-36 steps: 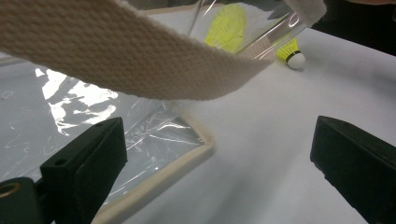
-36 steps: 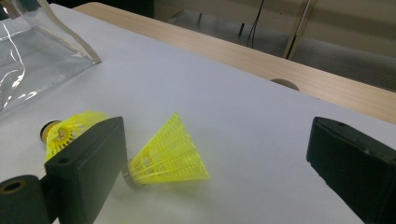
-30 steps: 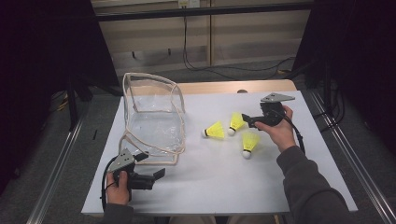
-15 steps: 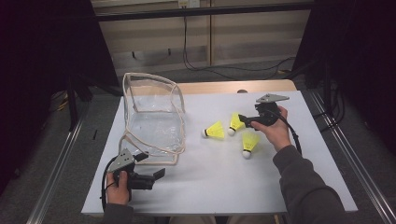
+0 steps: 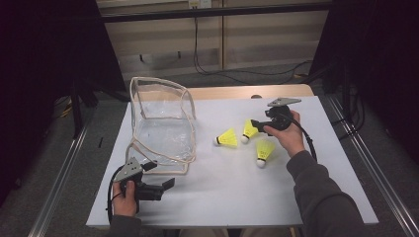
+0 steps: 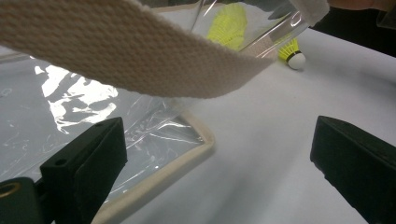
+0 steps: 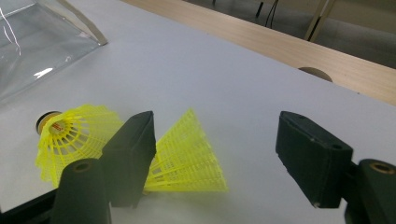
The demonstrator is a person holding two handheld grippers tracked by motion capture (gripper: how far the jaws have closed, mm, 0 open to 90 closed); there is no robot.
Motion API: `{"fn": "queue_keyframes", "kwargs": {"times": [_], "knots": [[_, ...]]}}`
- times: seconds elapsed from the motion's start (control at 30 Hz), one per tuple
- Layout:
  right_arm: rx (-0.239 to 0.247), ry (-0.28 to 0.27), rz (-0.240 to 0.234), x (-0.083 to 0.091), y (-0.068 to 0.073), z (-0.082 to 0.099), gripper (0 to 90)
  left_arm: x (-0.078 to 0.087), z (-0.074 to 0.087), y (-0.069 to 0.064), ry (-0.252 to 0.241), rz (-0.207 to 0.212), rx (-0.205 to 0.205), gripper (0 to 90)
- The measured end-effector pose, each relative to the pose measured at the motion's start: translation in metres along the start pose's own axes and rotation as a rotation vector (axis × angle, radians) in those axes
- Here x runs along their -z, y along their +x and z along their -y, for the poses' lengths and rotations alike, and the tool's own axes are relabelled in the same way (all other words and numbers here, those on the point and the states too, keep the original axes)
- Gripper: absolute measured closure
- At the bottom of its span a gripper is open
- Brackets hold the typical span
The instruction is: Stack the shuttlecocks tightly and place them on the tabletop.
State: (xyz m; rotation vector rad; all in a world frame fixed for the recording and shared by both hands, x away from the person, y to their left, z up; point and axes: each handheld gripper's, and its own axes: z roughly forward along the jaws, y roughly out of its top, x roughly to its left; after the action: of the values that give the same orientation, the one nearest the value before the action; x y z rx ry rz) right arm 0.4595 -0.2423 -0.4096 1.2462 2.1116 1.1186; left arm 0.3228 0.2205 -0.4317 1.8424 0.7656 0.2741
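Shuttlecocks are what I judge this job to be about: three yellow ones lie on the white surface (image 5: 237, 197), right of a clear bag (image 5: 160, 126) with cream webbing trim. My right claw (image 7: 215, 154) stands wide open around the middle shuttlecock (image 7: 189, 156), one jaw in front of its skirt, the other well clear on the far side; it holds nothing yet. The left shuttlecock (image 5: 226, 138) lies just beside it, the third shuttlecock (image 5: 263, 150) nearer me.

I expect them to be featherlight, the mesh skirt springy and easy to crush, the rounded cork tip hard and apt to roll. I'd close gently across the skirt near the cork, where it is stiffest.

My left claw (image 6: 215, 177) is also wide open and empty, low beside the bag's near corner, with the bag's webbing strap (image 6: 121, 51) hanging above it. The bag film looks thin, floppy and slippery; the trim is the firmer hold.
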Motion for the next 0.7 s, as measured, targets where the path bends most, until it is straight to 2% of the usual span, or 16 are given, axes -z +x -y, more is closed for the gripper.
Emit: {"fn": "queue_keyframes", "kwargs": {"times": [0.4,0.7], "knots": [[0.02,0.049,-0.023,-0.01,0.0,0.002,37.9,0.0,0.0,0.0,0.001,-0.003,0.003,3.7],[0.027,0.079,-0.04,-0.013,0.0,0.004,41.3,0.0,0.001,0.001,0.005,-0.004,-0.001,3.6]]}}
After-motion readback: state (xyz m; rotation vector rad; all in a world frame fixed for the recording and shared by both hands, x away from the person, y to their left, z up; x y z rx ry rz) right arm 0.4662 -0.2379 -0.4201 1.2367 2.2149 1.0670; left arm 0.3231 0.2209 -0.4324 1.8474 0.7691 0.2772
